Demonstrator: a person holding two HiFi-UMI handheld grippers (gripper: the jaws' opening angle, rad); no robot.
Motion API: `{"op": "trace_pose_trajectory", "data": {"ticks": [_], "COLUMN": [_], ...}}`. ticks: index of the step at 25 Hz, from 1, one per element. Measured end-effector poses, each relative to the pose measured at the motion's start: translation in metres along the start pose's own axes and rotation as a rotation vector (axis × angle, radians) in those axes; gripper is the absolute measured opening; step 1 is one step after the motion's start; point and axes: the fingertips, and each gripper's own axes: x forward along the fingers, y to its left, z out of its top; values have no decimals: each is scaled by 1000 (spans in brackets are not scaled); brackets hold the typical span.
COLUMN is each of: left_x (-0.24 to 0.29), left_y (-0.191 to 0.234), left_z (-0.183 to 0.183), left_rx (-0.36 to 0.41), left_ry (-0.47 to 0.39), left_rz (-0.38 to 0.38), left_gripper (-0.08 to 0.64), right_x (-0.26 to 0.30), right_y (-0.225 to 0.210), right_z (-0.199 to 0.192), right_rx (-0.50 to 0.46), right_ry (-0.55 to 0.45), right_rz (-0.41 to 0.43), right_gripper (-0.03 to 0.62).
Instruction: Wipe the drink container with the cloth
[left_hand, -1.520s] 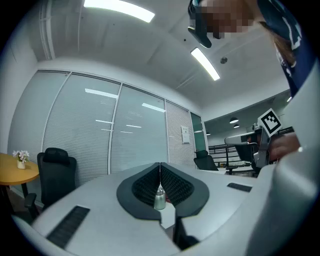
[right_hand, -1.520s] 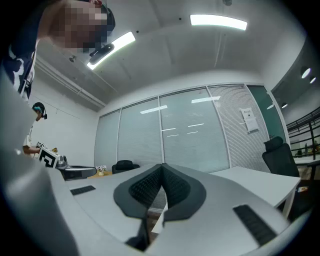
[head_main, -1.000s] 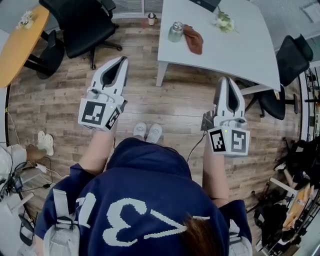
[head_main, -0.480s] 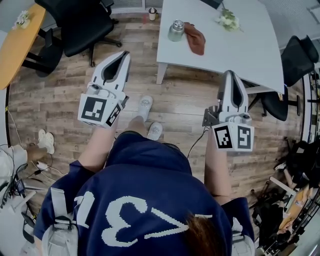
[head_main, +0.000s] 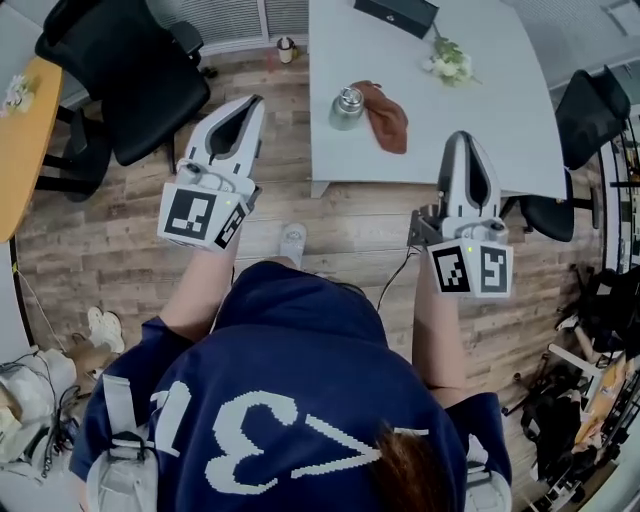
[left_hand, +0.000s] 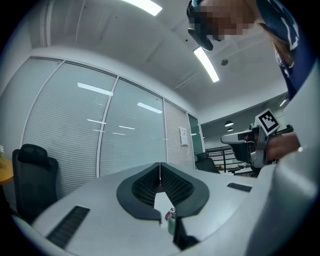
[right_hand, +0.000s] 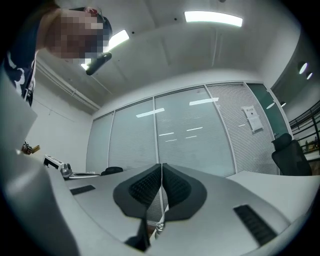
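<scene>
A person is holding two hand-held grippers out level, and at the far left one black office chair (head_main: 120, 70) is standing on the wooden floor (head_main: 100, 230). The left hand-held gripper (head_main: 253, 102) is hanging over that floor, short of the one white tabletop (head_main: 490, 100), with its jaws pressing together on nothing. On the tabletop one metal drink container (head_main: 347, 108) is standing upright with one rust-brown cloth (head_main: 388, 118) lying crumpled just beside it on the right, and the right hand-held gripper (head_main: 459, 138) is reaching over the near edge, apart from the cloth, its jaws likewise sitting flat together and empty, with a second black office chair (head_main: 588, 105) standing farthest right.
</scene>
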Motion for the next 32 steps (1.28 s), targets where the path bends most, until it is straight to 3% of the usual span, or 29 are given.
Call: {"op": "trace_pose_trajectory", "data": {"ticks": [8,14,25,32], "left_x": [59,87,150,178], "left_y": [26,26,22,10], "left_z": [-18,-40,-48,-61], "left_rx": [-25,-61,-28,-45], "left_ry": [24,58,75,90], "left_rz": [-78,-95,-44,-28], "left_gripper": [17,18,18,18], "right_x": [45,70,152,190], "right_y": [-19,-43,-96,-127], "right_z": [-17,-33,-42,-66], "right_rx": [4,21,46,105], "right_ry": [46,86,81,124], "right_rz": [-63,-60,107,195], "right_gripper": [28,28,28,28]}}
